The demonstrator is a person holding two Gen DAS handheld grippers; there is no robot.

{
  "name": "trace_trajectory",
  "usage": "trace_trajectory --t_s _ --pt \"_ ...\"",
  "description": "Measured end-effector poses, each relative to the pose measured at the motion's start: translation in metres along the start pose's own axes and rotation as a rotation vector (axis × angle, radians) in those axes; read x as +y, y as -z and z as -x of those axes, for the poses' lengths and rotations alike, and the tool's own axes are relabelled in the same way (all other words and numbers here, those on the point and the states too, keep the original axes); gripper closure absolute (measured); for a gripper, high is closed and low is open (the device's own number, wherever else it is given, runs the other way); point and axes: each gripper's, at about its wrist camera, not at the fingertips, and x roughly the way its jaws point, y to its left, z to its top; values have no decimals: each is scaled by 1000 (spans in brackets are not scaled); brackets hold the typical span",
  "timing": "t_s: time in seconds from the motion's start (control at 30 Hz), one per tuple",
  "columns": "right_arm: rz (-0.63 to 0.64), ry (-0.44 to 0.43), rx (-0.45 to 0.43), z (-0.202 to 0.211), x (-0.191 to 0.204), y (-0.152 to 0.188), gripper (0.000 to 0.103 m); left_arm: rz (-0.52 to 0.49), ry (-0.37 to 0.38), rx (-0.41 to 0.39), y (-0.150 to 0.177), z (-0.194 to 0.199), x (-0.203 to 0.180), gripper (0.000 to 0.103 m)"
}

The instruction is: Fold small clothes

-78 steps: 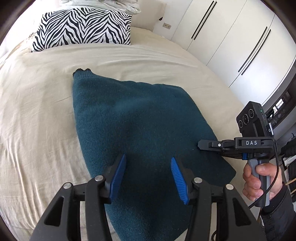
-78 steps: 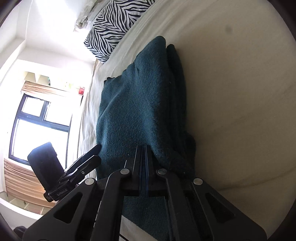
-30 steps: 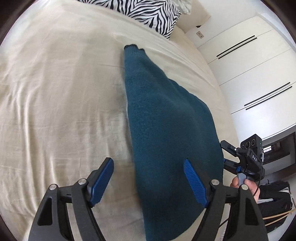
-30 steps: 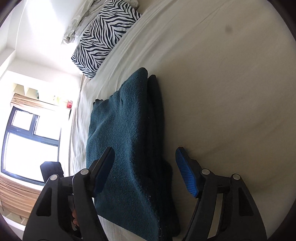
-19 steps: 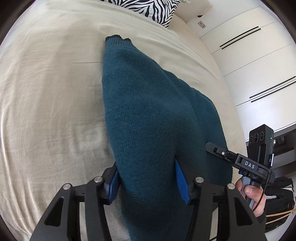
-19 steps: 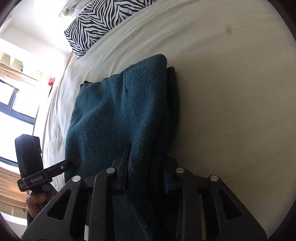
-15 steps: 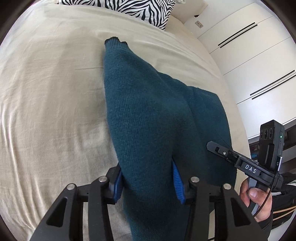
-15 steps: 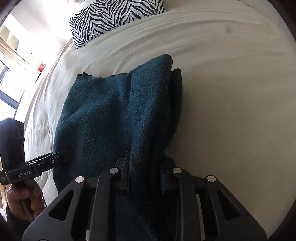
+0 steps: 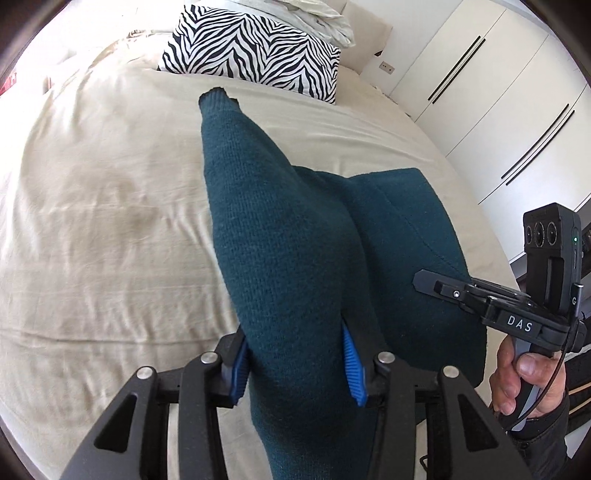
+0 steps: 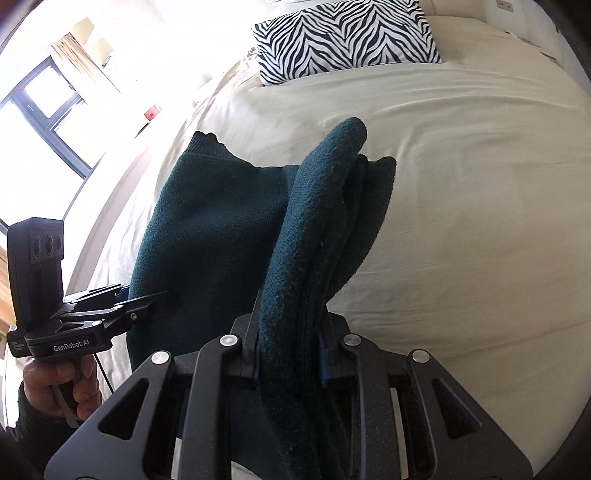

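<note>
1. Bedroom scene: cream bed sheet [image 9: 103, 221] filled most of both views, white wardrobe doors [image 9: 498, 92] at upper right of the left wrist view, bright window [image 10: 48, 107] at upper left of the right wrist view.
2. Teal knit sweater [image 9: 280, 236] lay mid-frame on the sheet, already doubled lengthwise; near end raised off the bed, far end with ribbed cuff [image 9: 214, 99] resting on the sheet.
3. Left gripper [image 9: 295, 363] was clamped on one near corner, blue pads [image 9: 352, 369] pressing a thick bunch of knit, jaws partly apart because of the bulk.
4. Right gripper [image 10: 288, 354] was pinched narrow on the other near corner, several stacked layers between the pads.
5. Judged reason: both near corners held up together so the near end can be carried over toward the far end for a cross fold.
6. Person's hand [image 9: 524, 384] on the right gripper handle showed at lower right of the left wrist view.
7. Zebra pillow [image 9: 258, 48] sat at top centre, well apart from the sweater; pale bedding [image 9: 317, 18] behind it.
8. Nothing stood in the fold path; the sheet beyond the sweater was bare, only creased.
</note>
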Motion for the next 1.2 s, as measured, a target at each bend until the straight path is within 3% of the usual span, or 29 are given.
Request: trace_trajectory --t_s 0.23,0.37,0.47,0.73,1.2 --pt "-89 -97 65 -54 18 38 83 93 -15 51 48 -9 62 55" --pt "-194 -109 75 -68 -10 62 82 141 13 45 63 -21 84 48" --pt "-242 -138 69 -69 -26 83 79 135 10 38 65 -23 84 45" --pt "-281 -193 38 -75 -36 90 78 154 16 22 68 -29 88 35" --pt "-322 -213 11 -69 -43 95 78 156 10 11 67 -30 84 33"
